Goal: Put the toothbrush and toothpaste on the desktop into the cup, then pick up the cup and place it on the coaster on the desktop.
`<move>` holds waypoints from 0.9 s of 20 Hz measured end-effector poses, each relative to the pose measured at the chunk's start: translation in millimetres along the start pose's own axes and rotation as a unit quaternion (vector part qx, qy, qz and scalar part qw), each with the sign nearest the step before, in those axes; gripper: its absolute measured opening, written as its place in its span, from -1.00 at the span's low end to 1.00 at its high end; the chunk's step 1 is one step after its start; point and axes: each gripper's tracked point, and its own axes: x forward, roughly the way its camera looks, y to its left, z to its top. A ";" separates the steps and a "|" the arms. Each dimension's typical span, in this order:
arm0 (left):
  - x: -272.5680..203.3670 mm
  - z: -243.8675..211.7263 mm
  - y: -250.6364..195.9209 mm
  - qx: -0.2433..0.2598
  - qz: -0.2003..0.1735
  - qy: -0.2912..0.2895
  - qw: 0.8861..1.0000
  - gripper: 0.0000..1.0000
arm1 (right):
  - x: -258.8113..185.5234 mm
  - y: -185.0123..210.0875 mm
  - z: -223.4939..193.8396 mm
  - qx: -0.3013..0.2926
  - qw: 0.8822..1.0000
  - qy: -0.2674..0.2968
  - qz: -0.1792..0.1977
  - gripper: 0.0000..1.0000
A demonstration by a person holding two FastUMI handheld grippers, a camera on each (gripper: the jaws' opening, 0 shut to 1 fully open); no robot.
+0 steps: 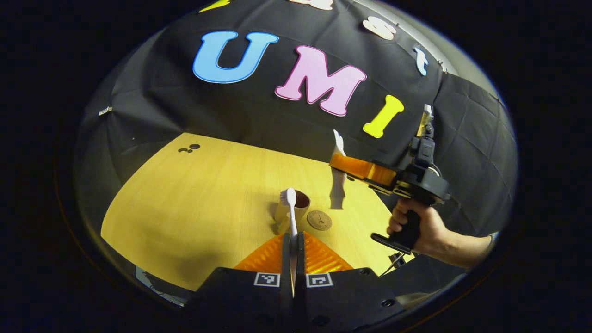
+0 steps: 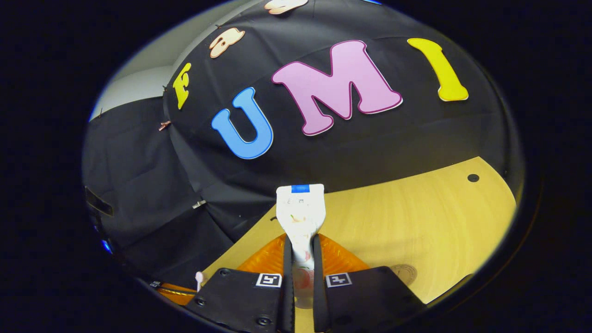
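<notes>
**Toothbrush and toothpaste both held above the bench**

The bench (image 1: 194,203) is pale yellow wood with a smooth grain, and a few small dark holes near its far edges; black cloth walls close the booth behind and beside it, with a strip of white wall above the cloth in the right gripper view. In the left gripper view the left gripper (image 1: 293,238) is clamped narrow on a white toothbrush (image 1: 291,208), bristle head up, just in front of a cup (image 1: 296,206) with a dark inside; a round brown coaster (image 1: 319,220) lies just beside the cup; its stamped mark is too small to read. The right gripper (image 2: 301,245) pinches a white toothpaste tube (image 2: 300,215), blue stripe at its flat end, held off the bench; the tube's print is unreadable.
</notes>
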 end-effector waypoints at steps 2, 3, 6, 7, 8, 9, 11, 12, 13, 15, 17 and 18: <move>-14.1 -0.3 7.4 0.002 0.009 -0.004 1.000 -0.87 | 24.6 -7.3 -6.2 -0.004 1.000 -0.001 -0.004 -0.60; -18.4 -0.4 10.3 0.007 0.014 -0.004 1.000 -0.87 | 35.4 -11.1 -10.4 -0.006 1.000 -0.001 -0.008 -0.61; -29.3 -6.1 18.7 0.012 0.025 -0.005 1.000 -0.88 | 63.3 -31.5 -25.5 -0.013 0.999 0.007 -0.031 -0.62; -31.8 -7.8 21.1 0.008 0.029 -0.005 1.000 -0.88 | 71.1 -37.8 -30.1 -0.011 0.999 0.012 -0.038 -0.62; -33.8 -10.1 24.1 0.003 0.032 -0.003 0.999 -0.88 | 78.0 -43.4 -34.1 -0.010 0.999 0.016 -0.043 -0.61; -34.9 -12.1 25.7 0.001 0.036 -0.002 0.999 -0.88 | 82.6 -46.9 -38.1 -0.011 0.999 0.021 -0.047 -0.61; -33.8 -14.2 27.7 -0.001 0.040 0.000 0.999 -0.88 | 91.3 -55.8 -45.1 -0.015 0.998 0.026 -0.053 -0.60; -33.2 -15.8 27.5 0.000 0.043 0.001 0.999 -0.88 | 93.3 -59.3 -50.2 -0.016 0.998 0.032 -0.055 -0.60; -33.9 -16.7 28.4 0.001 0.045 0.001 0.999 -0.87 | 92.7 -60.1 -55.1 -0.018 0.998 0.037 -0.057 -0.60; -34.8 -19.4 28.1 0.001 0.048 0.001 0.999 -0.88 | 91.9 -63.4 -63.3 -0.023 0.997 0.044 -0.058 -0.60; -36.0 -21.7 29.0 -0.003 0.050 0.001 0.999 -0.87 | 89.8 -64.0 -72.2 -0.027 0.997 0.055 -0.055 -0.56; -36.9 -23.6 29.1 -0.006 0.052 0.001 0.999 -0.88 | 88.0 -65.0 -75.7 -0.030 0.996 0.060 -0.055 -0.55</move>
